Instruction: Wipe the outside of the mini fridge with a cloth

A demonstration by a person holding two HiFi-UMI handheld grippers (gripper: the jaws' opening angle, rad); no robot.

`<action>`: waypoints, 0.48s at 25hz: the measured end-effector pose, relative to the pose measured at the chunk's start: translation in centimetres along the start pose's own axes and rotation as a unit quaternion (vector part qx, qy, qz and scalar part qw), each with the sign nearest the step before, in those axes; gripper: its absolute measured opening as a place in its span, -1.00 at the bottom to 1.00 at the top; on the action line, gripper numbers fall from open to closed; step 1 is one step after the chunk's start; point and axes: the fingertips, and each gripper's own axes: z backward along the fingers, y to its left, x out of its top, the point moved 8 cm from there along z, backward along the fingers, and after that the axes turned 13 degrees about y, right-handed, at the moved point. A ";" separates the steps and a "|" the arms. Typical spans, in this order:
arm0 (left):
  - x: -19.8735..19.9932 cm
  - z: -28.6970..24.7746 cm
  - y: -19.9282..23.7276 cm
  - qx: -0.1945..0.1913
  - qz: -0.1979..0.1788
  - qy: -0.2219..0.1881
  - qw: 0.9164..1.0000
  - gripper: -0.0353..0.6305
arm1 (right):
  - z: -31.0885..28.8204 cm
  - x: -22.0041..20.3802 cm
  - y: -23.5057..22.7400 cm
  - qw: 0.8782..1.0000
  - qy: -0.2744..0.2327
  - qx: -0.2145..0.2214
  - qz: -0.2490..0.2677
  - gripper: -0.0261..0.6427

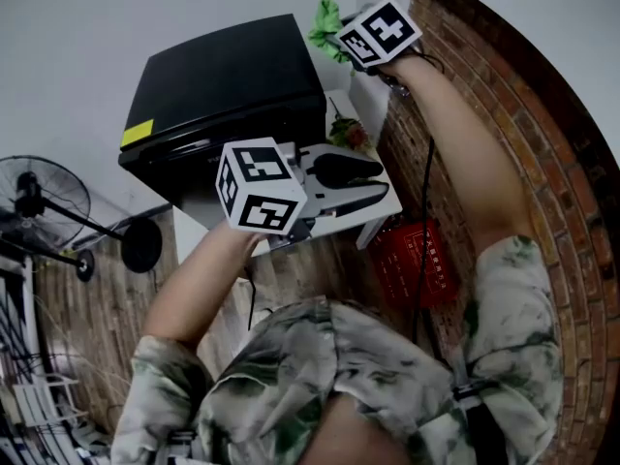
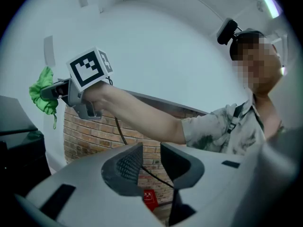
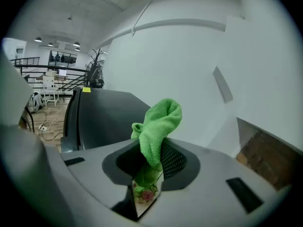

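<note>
right gripper [image 3: 151,163]: jaws pinched on the green cloth [image 3: 159,122], with the lower end of the cloth caught between them and the rest bunched up above the tips.
cloth, place: held up off the far right corner of the mini fridge [image 1: 228,90], close to the white wall [image 1: 87,17]; i could not tell whether it touched the fridge.
left gripper [image 2: 151,162]: jaws stood a little apart with nothing between them; only the brick wall [image 2: 94,131] and a red item low down showed through the gap.
left gripper, place: in the head view it hung in front of the fridge's near right corner, over the white table [image 1: 386,201], well apart from the cloth.
mini fridge: black, door shut, standing on the white table, a yellow sticker [image 1: 138,132] at its left front edge.
arms: both bare forearms reached forward, the right one stretched further, along the brick wall.
person: wore a pale patterned shirt [image 1: 387,386]; a cable ran down from the right gripper.
table, other: something flowered [image 1: 350,134] sat just beside the fridge on its right.
floor: wood planks, a red basket [image 1: 417,263] by the table leg, and a black standing fan [image 1: 44,201] off to the left.
</note>
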 end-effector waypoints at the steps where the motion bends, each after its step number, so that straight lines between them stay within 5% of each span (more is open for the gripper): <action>1: 0.0 -0.6 -0.1 0.000 0.001 0.000 1.000 -0.52 | 0.4 -0.6 0.2 1.000 -0.004 0.001 -0.002 -0.61; 12: -1.0 -3.1 -1.8 -0.015 0.000 0.004 1.000 -0.52 | 2.3 -5.1 2.6 1.000 -0.016 -0.013 -0.020 -0.61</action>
